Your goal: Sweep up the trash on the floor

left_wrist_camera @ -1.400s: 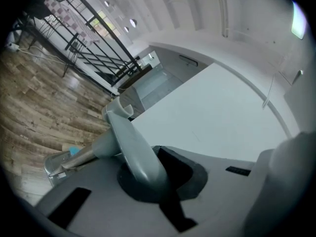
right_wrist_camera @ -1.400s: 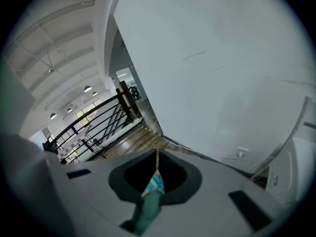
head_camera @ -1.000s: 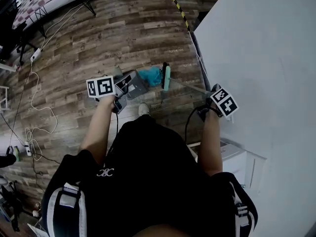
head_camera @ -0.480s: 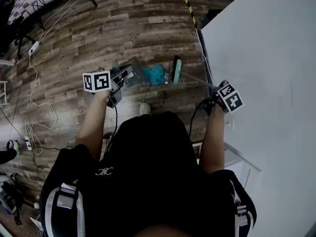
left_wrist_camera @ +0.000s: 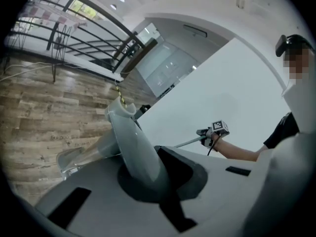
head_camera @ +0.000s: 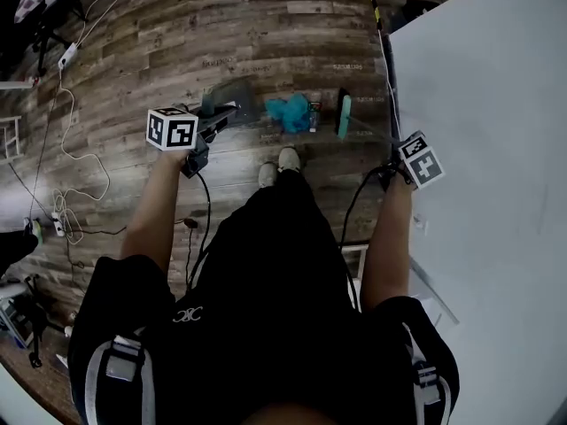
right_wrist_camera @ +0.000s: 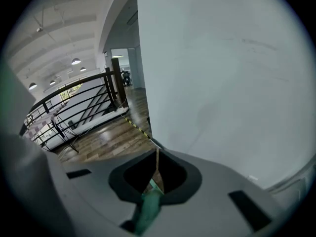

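Above wood-plank floor (head_camera: 133, 51) beside a white wall (head_camera: 496, 149), left gripper (head_camera: 208, 131) clamps the dustpan (head_camera: 232, 96), right gripper (head_camera: 394, 144) the broom (head_camera: 344, 116).

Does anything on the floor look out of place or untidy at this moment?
Yes. A crumpled teal piece of trash lies on the wooden floor between the dustpan and the broom, not yet in the pan. Loose cables also trail over the floor at the left.

dim indoor light, fisheye distortion, vignetted corners
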Tool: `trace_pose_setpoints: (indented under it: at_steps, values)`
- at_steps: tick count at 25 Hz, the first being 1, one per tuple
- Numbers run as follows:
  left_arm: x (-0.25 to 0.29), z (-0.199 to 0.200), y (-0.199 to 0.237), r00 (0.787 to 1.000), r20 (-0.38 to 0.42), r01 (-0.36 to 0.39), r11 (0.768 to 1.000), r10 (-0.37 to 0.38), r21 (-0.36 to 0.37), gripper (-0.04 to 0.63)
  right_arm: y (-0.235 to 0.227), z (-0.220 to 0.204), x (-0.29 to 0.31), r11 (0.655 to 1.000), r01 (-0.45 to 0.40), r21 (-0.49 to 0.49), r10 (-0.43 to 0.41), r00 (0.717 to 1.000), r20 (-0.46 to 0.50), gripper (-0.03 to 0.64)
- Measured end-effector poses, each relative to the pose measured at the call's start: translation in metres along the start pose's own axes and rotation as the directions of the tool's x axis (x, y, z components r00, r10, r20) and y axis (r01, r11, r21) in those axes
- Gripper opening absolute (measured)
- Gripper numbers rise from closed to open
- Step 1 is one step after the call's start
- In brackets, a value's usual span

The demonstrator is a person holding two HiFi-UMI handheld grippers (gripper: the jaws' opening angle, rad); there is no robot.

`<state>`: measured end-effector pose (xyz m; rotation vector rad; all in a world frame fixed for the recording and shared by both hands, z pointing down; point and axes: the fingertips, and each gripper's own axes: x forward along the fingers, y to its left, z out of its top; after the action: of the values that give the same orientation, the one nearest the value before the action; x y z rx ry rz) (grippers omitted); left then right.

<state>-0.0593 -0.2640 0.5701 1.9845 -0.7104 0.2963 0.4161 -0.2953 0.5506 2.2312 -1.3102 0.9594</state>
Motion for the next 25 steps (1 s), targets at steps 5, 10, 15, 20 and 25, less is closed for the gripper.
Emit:
trace_pose_setpoints:
  at_steps: [5,10,15,20,25]
  values:
    - [0.023,-0.013,0.031,0.994,-0.106,-0.001,1.0,0.002,0.012,-0.002,0.014,-0.01,0.054,0.997,0.022,-0.074,-0.025,0.999,-0.038,0.028]
    - [0.052,-0.025,0.056,0.987,-0.158,0.006,1.0,-0.007,-0.004,-0.002,0.029,-0.02,0.106,0.992,0.019,-0.127,-0.027,0.998,-0.061,0.028]
    - [0.069,-0.042,0.063,0.975,-0.221,0.027,1.0,-0.026,0.002,-0.002,0.054,-0.029,0.137,0.986,0.027,-0.166,-0.045,0.993,-0.105,0.028]
    - [0.08,-0.062,0.07,0.961,-0.275,0.013,1.0,-0.013,-0.001,-0.002,0.078,-0.037,0.151,0.984,0.027,-0.178,-0.055,0.987,-0.153,0.028]
    - [0.092,-0.071,0.07,0.954,-0.298,0.028,1.0,-0.028,-0.003,-0.002,0.126,-0.036,0.166,0.971,-0.024,-0.238,-0.023,0.981,-0.192,0.028]
